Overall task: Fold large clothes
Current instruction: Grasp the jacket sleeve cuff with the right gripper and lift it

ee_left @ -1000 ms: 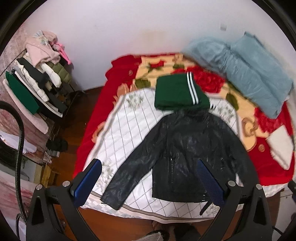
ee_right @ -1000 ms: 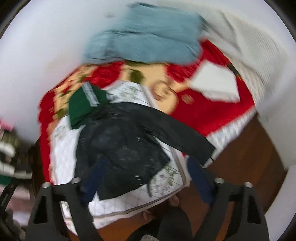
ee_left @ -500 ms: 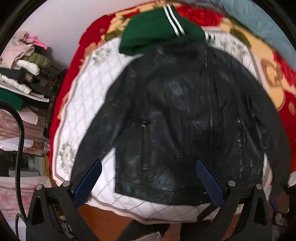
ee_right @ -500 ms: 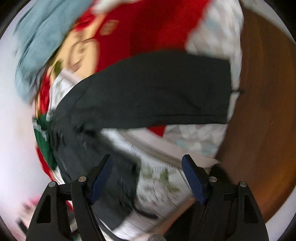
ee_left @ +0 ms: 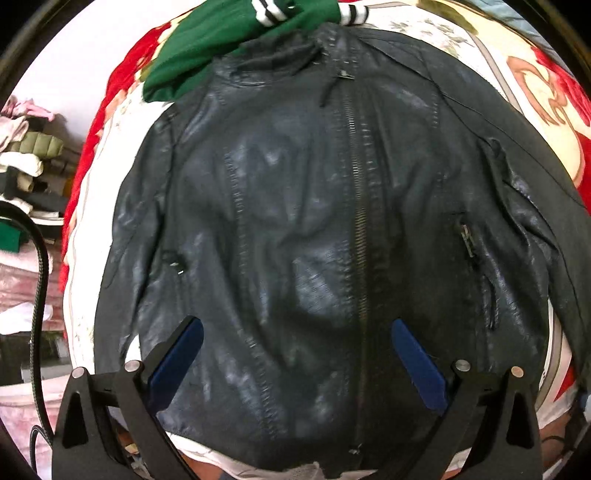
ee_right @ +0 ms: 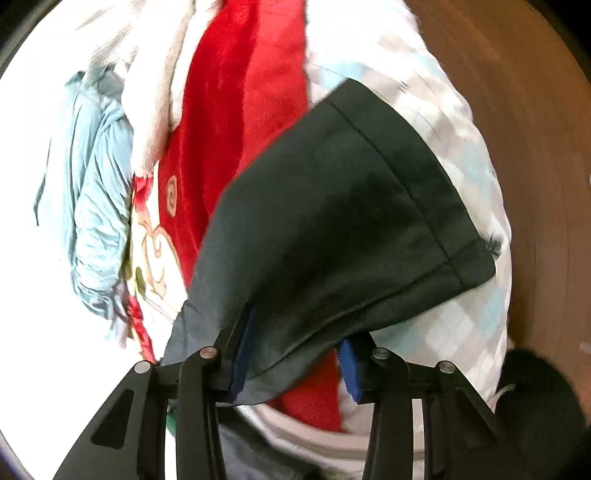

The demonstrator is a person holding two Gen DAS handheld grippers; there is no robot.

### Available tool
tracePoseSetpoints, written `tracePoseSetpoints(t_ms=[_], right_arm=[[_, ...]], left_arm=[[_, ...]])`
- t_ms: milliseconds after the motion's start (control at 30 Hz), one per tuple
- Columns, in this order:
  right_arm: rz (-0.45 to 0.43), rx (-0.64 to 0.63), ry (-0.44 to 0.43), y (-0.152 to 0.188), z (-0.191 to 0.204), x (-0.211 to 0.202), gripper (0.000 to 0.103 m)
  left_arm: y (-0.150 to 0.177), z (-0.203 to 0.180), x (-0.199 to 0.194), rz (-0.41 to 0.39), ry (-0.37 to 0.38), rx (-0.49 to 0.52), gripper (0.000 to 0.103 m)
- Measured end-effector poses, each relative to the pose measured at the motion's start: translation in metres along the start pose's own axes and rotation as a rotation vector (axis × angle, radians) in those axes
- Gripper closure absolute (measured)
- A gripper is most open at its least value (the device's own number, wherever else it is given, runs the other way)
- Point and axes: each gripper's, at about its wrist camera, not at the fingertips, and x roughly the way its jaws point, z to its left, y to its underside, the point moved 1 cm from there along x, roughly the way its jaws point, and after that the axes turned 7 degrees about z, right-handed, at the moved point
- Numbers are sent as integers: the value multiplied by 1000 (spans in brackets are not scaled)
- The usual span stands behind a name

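A black leather jacket (ee_left: 295,184) lies front up and zipped on the bed, collar at the far end. My left gripper (ee_left: 295,328) hangs open just above its lower front, with a blue pad on each side of the zip and nothing gripped. In the right wrist view, one black sleeve (ee_right: 351,203) runs from between my fingers out to its cuff at the bed's edge. My right gripper (ee_right: 299,328) is closing around that sleeve. The fabric sits between the blue pads (ee_right: 242,347), which still stand well apart.
A folded green garment with white stripes (ee_left: 221,33) lies against the jacket's collar. Under the jacket is a white quilted cover (ee_right: 461,314) over a red flowered blanket (ee_right: 236,110). A light blue garment (ee_right: 92,184) lies further back. Stacked clothes (ee_left: 26,155) sit at the left, brown floor (ee_right: 535,147) at the right.
Both grippers have come down close to the bed. The left one now hovers over the jacket's front. The right one rolled, reached the sleeve, and its jaws narrowed around it.
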Motion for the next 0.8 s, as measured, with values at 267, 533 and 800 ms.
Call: tracePoseSetpoints(t_ms=[267,533,800], right_arm=[[-155,-46,-51,-7,38,-16,89],[-84,-136,-92,-35,58,5,65],[-43,-124,-196,-51,59,27,49]], left_arm=[[-6,-14,8,-2,30,35,0],[-11,-20,14,5,58,32,0],[-21,-17,20,4,69,-9,0]])
